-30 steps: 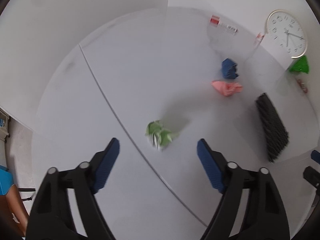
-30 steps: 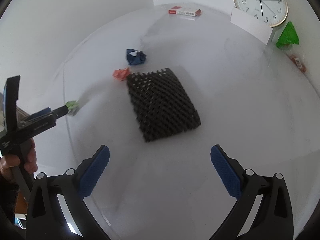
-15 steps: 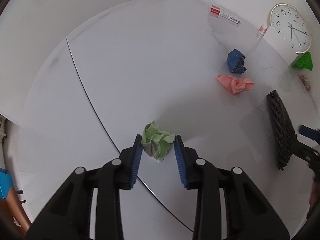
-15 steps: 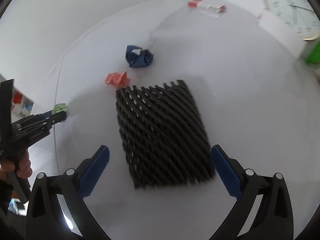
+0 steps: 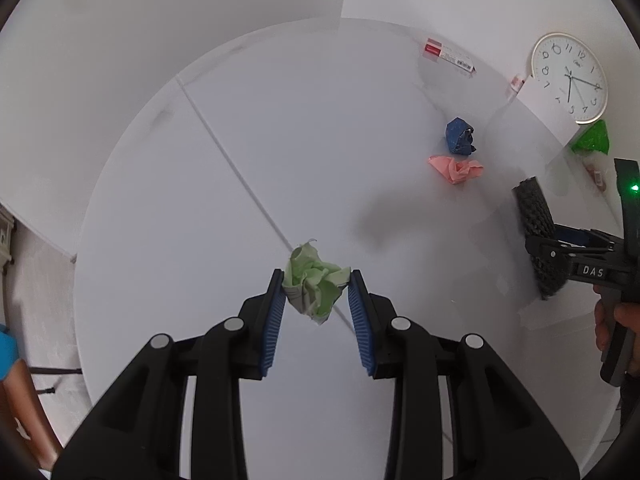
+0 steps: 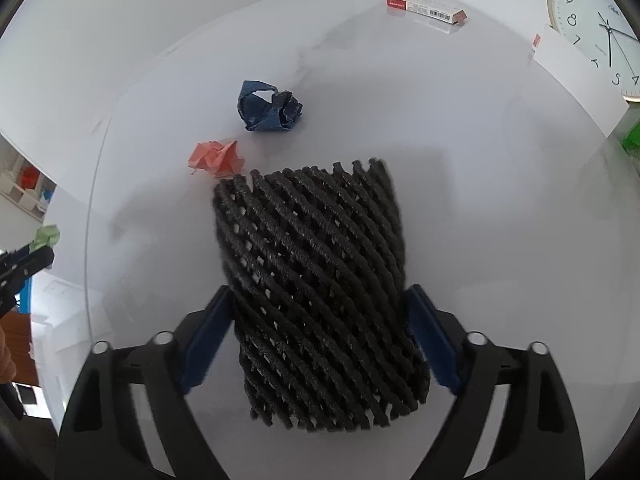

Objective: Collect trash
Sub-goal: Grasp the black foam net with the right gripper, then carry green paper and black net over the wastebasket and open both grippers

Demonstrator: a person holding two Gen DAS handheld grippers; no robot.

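Observation:
My left gripper (image 5: 316,280) is shut on a crumpled green paper ball (image 5: 314,282), which sits between the blue pads just over the white table (image 5: 280,140). That green ball (image 6: 46,236) also shows at the far left of the right wrist view. My right gripper (image 6: 320,292) straddles a black foam net (image 6: 316,272). Its jaws are closing, the pads touch the net's two sides, and the net bows upward. A blue paper ball (image 6: 268,108) and a pink paper ball (image 6: 218,158) lie just beyond the net.
A wall clock (image 6: 600,28) leans at the back right beside a green plastic scrap (image 5: 592,138). A red and white box (image 6: 426,6) lies at the far edge. A seam (image 5: 240,176) crosses the table. A person's hand (image 5: 616,320) holds the right gripper.
The left jaws came in from wide apart and shut on the green paper ball, then shifted with it. The right gripper came down over the black net until its pads reached the net's sides.

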